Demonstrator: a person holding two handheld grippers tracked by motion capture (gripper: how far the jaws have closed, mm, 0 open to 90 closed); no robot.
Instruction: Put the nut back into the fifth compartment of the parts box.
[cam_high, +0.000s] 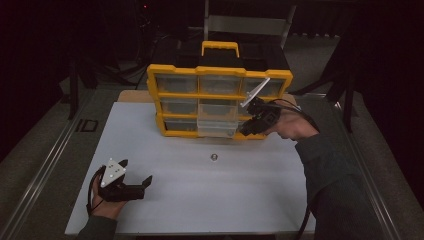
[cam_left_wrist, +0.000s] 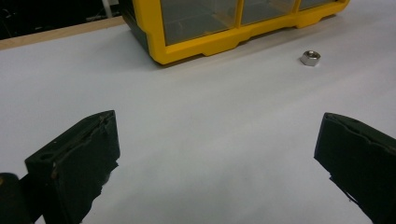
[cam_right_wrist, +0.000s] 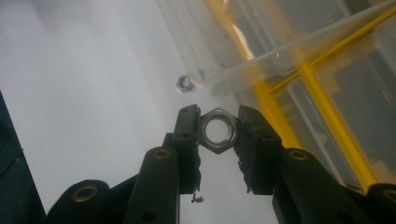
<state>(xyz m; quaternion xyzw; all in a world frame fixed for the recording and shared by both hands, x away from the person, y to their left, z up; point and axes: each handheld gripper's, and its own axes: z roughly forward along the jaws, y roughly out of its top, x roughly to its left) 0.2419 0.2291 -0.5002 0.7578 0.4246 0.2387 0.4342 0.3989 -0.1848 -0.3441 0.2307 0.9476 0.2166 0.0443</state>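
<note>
While the right gripper (cam_right_wrist: 217, 128) pinches a steel hex nut (cam_right_wrist: 217, 130) flat-to-flat between its jaws, it hangs just in front of the yellow organiser (cam_high: 172, 75), beside the clear drawer (cam_high: 216, 124) that is pulled partway out of the lower middle bay. Seen from the high view, the right gripper (cam_high: 250, 125) stands at the drawer's right front corner, and I cannot tell whether it touches the plastic. The step in hand appears to be stowing nuts: one is carried and about to go into the open drawer. A second nut (cam_high: 213, 157) lies loose on the white table (cam_high: 165, 210), in front of the organiser and well apart from both tools. The left gripper (cam_high: 136, 181) rests low at the near left of the table, jaws spread wide and empty, aimed roughly toward that loose nut (cam_left_wrist: 310, 58). By my judgement the next move calls for lifting the held nut over the drawer's front wall, centring it above the open tray, then parting the jaws. A release too early would drop it onto the table.
</note>
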